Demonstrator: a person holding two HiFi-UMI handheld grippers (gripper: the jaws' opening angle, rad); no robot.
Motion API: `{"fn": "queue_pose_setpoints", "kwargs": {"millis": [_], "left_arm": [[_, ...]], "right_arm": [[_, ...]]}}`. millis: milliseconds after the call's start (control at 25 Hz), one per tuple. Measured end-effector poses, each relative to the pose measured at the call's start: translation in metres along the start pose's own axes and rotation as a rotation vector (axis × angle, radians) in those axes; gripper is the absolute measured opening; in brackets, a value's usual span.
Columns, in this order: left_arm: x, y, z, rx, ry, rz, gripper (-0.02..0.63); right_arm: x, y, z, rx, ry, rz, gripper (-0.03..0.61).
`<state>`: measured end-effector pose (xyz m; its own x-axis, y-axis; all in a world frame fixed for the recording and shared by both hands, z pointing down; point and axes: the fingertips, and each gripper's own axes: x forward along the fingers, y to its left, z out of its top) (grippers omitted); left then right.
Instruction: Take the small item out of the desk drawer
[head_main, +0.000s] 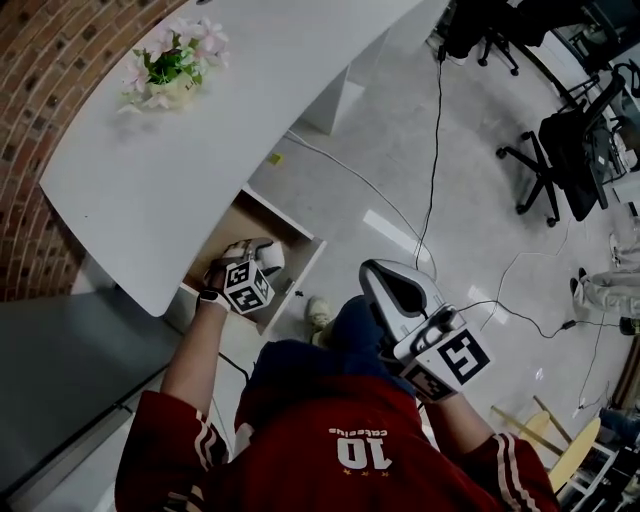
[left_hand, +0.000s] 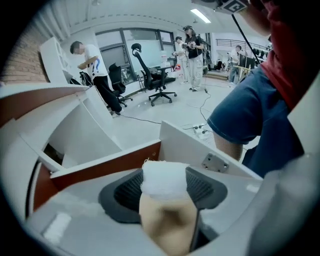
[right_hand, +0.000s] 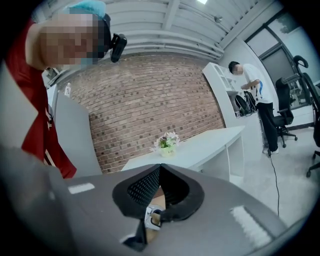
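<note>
Drawer: your desk drawer (head_main: 290, 222) stands open, centre left of the head view
Left gripper (left_hand: 164, 186): clamped on the small item (left_hand: 167, 215), white top and tan body, at the drawer's mouth
Right gripper (right_hand: 159, 172): jaws together, empty, lower right of the head view
Progress: grasp done; by my judgement 1 step is left, bringing the item fully clear of the drawer

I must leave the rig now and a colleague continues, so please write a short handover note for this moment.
Left gripper: jaws shut on the small item, which is white above and beige below, at the open drawer.
Right gripper: jaws shut, empty, held away from the drawer.
Done: drawer open under the desk, item gripped.
Left: bring the item fully clear of the drawer.
</note>
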<state>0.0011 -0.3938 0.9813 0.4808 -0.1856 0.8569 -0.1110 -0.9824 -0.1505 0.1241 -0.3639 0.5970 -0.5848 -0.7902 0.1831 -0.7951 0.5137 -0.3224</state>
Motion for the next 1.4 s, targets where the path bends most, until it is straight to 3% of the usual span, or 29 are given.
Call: {"fn": "queue_pose_setpoints", "kwargs": {"millis": [200, 520, 760, 1200, 1400], "left_arm": [[-0.053, 0.002, 0.029, -0.039, -0.038, 0.031, 0.275], [-0.154, -0.003, 0.083, -0.168, -0.168, 0.108, 0.273], [-0.256, 0.007, 0.138, -0.344, -0.357, 0.196, 0.274], [-0.437, 0.031, 0.218, -0.495, -0.671, 0.349, 0.273], [-0.493, 0.037, 0.244, -0.572, -0.799, 0.44, 0.273]], "right_arm": [[-0.011, 0.025, 0.045, -0.019, 0.012, 0.011, 0.003], [-0.035, 0.071, 0.114, -0.06, 0.009, 0.041, 0.003], [-0.041, 0.089, 0.151, -0.094, 0.017, 0.056, 0.003], [-0.03, 0.12, 0.188, -0.125, -0.033, 0.111, 0.003], [-0.026, 0.129, 0.196, -0.148, -0.045, 0.132, 0.002]]}}
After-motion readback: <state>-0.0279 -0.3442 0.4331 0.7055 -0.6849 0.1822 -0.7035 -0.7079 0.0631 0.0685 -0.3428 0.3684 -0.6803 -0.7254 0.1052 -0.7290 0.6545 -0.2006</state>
